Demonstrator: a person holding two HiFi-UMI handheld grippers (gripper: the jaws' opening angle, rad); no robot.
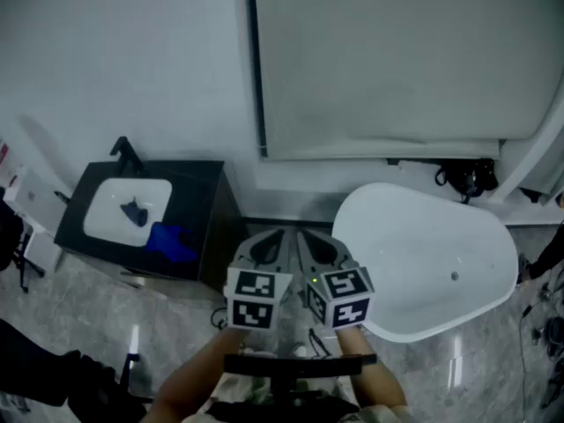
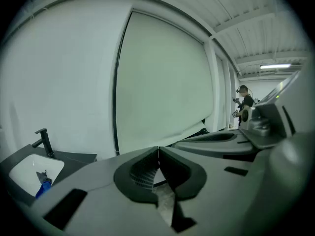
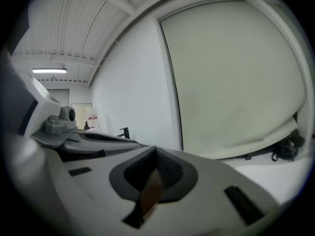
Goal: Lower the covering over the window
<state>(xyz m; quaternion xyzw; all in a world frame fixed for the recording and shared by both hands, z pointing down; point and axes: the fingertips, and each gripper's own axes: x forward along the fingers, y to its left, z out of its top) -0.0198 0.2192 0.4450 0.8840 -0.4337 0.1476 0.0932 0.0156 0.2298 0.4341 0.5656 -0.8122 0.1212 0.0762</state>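
Roller blind (image 1: 397, 60) covers window on far wall, well ahead of both grippers; bottom edge hangs low, just above ledge behind bathtub (image 1: 423, 263). White bathtub at right, black sink cabinet (image 1: 207, 210) at left; open floor (image 1: 88, 293) runs between them toward wall. Left forearm (image 1: 189, 379) and right forearm (image 1: 381, 384) reach forward side by side, tipped slightly down. Left hand-held gripper (image 1: 269, 239) and right hand-held gripper (image 1: 315, 239) almost touch each other. Jaws of both closed tip to tip, nothing held or touched.
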